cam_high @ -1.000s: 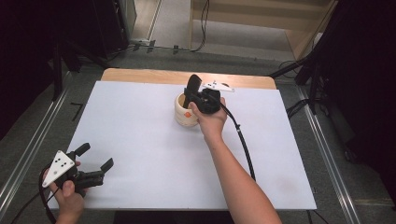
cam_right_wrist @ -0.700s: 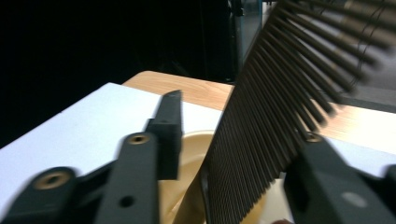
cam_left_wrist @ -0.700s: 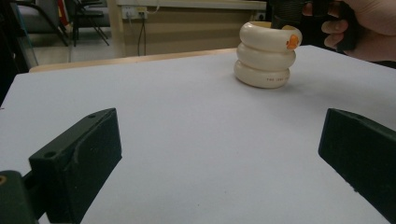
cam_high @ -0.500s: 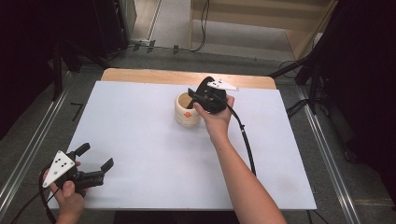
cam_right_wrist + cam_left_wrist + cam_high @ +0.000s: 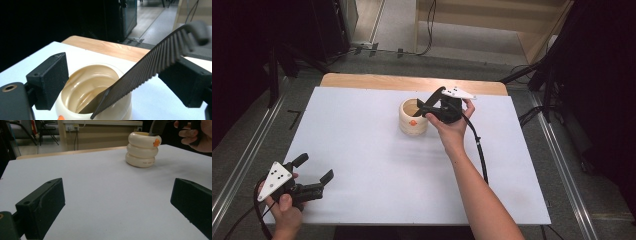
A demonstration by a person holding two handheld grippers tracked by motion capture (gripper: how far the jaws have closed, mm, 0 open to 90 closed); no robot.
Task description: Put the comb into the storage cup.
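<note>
**Hand-held gripper lets go of the comb at the cup**

My right hand-held gripper (image 5: 428,105) stands released: its jaws have just been opening, and the flat black fine-toothed plastic comb (image 5: 140,75) leans between them, resting against the right-hand pad (image 5: 185,80), no longer pinched. Its lower tip sits inside the cream ribbed ceramic cup (image 5: 413,117), which stands near the far middle of the white desk (image 5: 362,150). I judge the comb light, stiff and thin, liable to slide or tip on the rim; I would take it by the toothless spine near the upper end. The cup looks heavier, hard and breakable. My left hand-held gripper (image 5: 314,172) rests spread and empty at the near left corner. I cannot make out the cup's floor or how deep the comb reaches.
</note>
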